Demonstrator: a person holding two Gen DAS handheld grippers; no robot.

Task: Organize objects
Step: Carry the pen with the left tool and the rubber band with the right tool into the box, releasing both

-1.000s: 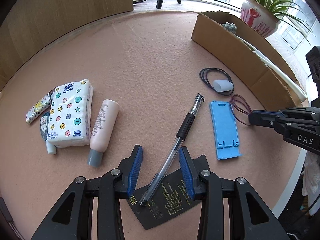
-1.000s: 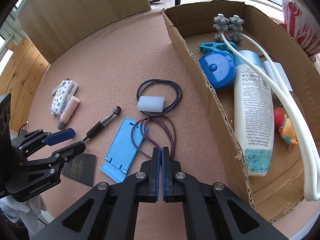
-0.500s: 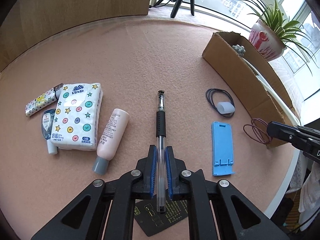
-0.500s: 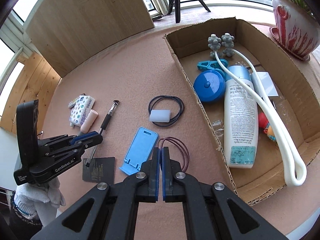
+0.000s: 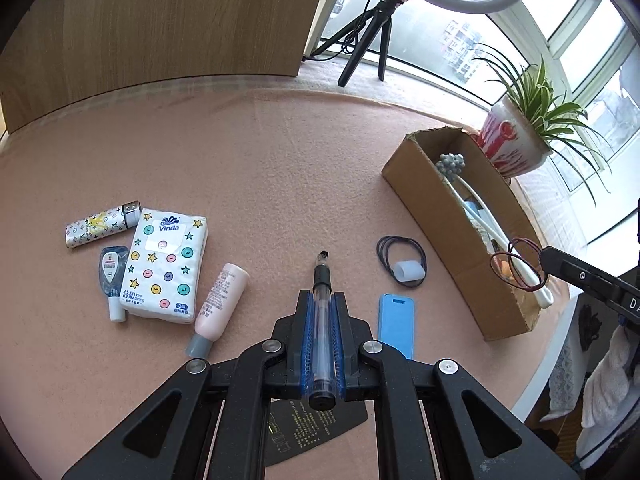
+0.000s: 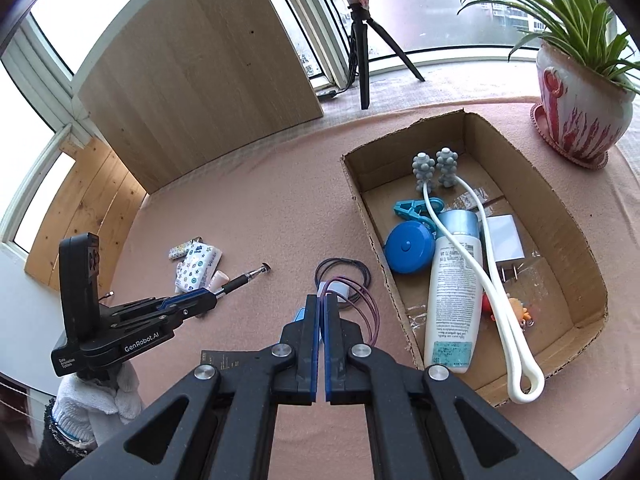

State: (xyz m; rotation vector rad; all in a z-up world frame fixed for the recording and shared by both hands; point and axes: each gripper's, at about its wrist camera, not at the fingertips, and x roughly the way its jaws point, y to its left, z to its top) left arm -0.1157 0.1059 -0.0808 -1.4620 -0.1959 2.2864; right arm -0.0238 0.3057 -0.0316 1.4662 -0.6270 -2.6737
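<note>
Left hand-held gripper (image 5: 322, 312) clenched on the pen (image 5: 322, 280), which lies lengthwise between the blue pads, tip pointing forward, lifted clear of the table (image 5: 260, 168). Right hand-held gripper (image 6: 321, 320) pinched tight on the purple bands (image 6: 370, 308); the loops hang off the tips, raised above the table. In the left view the bands (image 5: 524, 264) hang at the near end of the box (image 5: 448, 232).

On the table: tissue pack (image 5: 166, 264), pink tube (image 5: 220, 304) just beside it, lighter (image 5: 102, 230), small blue-capped bottle (image 5: 110, 276), blue stand (image 5: 396, 326), dark bands (image 5: 400, 256) around a white cap (image 5: 408, 271), black card (image 5: 316, 428) under the left gripper.

In the box (image 6: 556, 216): lotion bottle (image 6: 452, 300), white massager (image 6: 492, 280), tape measure (image 6: 408, 248), blue clip (image 6: 412, 208), white charger (image 6: 504, 240), small orange toy (image 6: 516, 308).
</note>
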